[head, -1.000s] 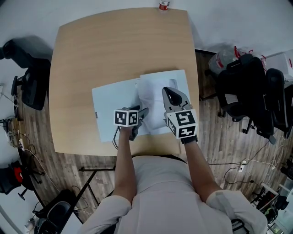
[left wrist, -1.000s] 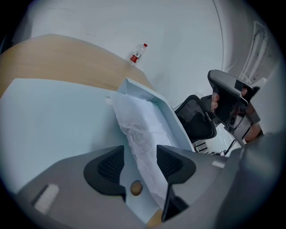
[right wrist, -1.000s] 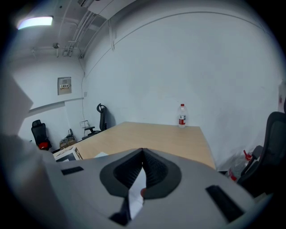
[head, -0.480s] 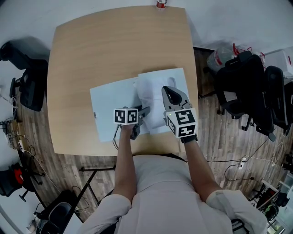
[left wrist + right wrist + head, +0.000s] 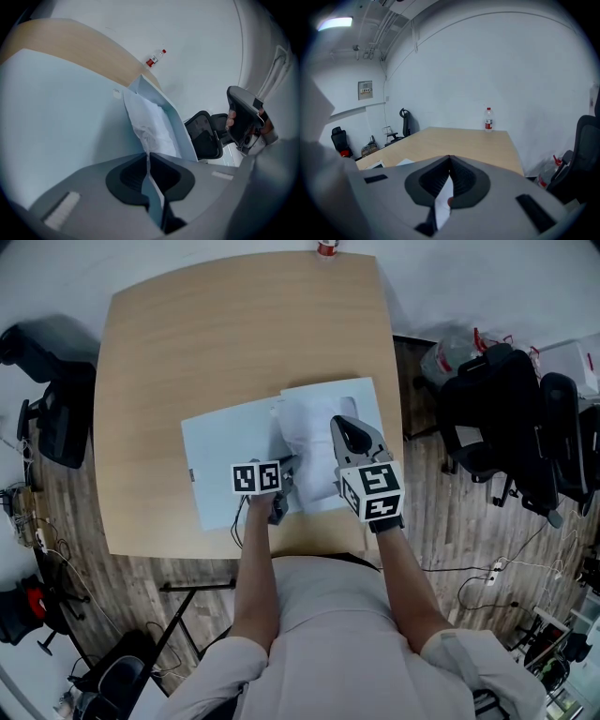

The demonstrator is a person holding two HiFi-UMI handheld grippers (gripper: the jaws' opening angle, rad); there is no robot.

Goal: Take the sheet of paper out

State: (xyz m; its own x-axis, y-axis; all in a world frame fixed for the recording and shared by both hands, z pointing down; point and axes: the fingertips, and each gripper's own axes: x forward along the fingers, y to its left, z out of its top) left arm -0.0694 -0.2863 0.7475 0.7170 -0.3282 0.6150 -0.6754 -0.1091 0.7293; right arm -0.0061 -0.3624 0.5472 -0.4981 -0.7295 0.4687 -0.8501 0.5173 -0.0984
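sheet: we see the white sheet of paper [image 5: 314,427] at the right end of the light-blue folder [image 5: 225,456], partly between its covers | right gripper [image 5: 449,161]: jaws together on the sheet's edge | left gripper [image 5: 149,157]: jaws have just been closing, now pinching the folder's blue cover | folder lies on the wooden table [image 5: 234,343]

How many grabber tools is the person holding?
2. The left gripper has just closed on the blue folder; the right gripper clamps the white sheet. None seems hidden.
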